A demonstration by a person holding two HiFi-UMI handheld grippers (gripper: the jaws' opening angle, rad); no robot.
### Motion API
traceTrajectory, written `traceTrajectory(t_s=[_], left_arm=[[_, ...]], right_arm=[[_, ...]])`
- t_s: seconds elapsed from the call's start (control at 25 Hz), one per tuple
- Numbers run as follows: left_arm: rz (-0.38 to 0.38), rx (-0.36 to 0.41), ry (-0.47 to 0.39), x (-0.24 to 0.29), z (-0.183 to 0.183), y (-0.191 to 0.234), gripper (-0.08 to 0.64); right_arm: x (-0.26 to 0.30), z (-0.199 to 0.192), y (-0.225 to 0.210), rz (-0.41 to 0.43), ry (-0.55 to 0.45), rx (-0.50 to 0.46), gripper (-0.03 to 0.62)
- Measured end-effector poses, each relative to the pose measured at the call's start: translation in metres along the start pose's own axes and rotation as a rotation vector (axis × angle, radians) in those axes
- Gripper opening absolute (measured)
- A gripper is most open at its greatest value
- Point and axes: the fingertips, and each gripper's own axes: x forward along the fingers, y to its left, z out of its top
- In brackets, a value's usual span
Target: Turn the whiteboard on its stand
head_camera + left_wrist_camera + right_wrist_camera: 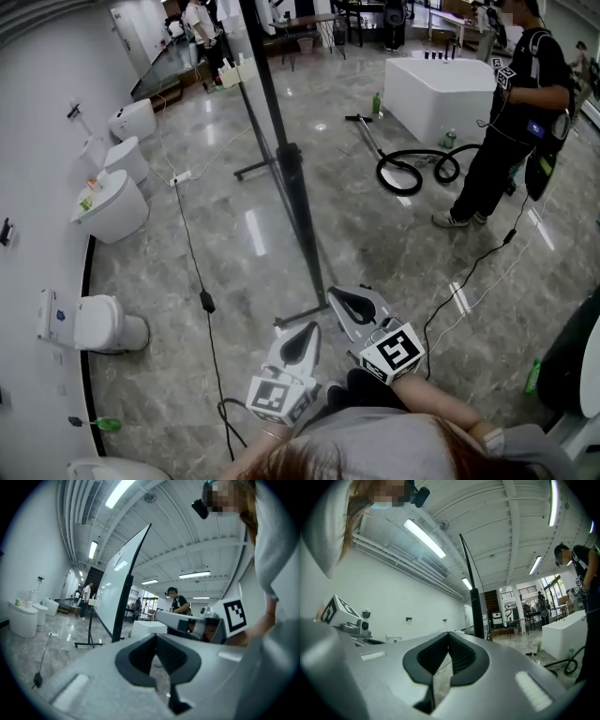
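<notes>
standing upright on its stand (pixel 302 315), edge-on just ahead: whiteboard (pixel 265 84). left tongs (pixel 309 330), right tongs (pixel 339 297): both pressed together, pinching nothing, held level, short of the dark frame (pixel 292 187). fits a board awaiting its turn or one already turned. for any turn, probably best: slow push on the frame, away from the pivot.

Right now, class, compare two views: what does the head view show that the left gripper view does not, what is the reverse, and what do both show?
Head view only: the coiled black hose on the floor. Left gripper view only: the ceiling lights and the broad white face of the whiteboard, which the head view sees edge-on. Both: the whiteboard on its stand and the person in black.
</notes>
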Motion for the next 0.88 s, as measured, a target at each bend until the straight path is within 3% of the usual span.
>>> traceTrajectory(t_s=[0.36, 0.88], left_arm=[[0.039, 0.021, -0.04, 0.007, 0.02, 0.0, -0.002], [0.051, 0.016, -0.054, 0.018, 0.027, 0.0, -0.003]], right_arm=[[0.003, 0.011, 0.002, 0.052, 0.002, -0.025, -0.005], [0.001, 0.019, -0.01, 0.044, -0.007, -0.073, 0.003]])
